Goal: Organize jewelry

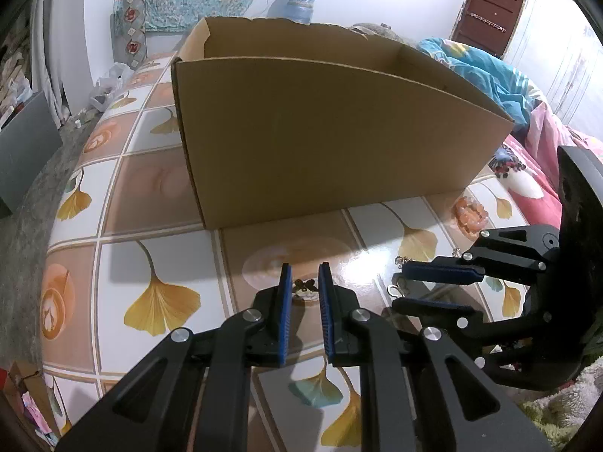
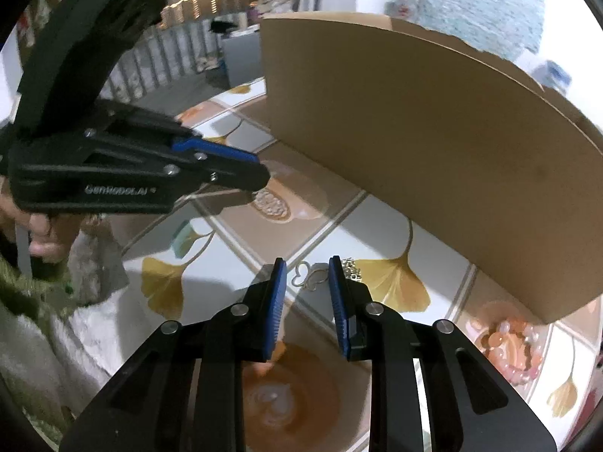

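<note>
The left gripper (image 1: 305,282), its blue fingers (image 1: 285,293) narrowly parted and gripping nothing, hangs over a small dark butterfly-shaped ornament (image 1: 306,289) lying on the tiled tabletop (image 1: 124,263) just past its fingertips and in line with the gap. To its right, the right gripper (image 2: 306,277), fingers likewise slightly apart and empty, frames a silver heart-shaped pendant (image 2: 309,279), whose chain (image 2: 351,272) trails toward the cardboard box (image 1: 339,124); each piece lies nearest its own hand, well short of the box behind
</note>
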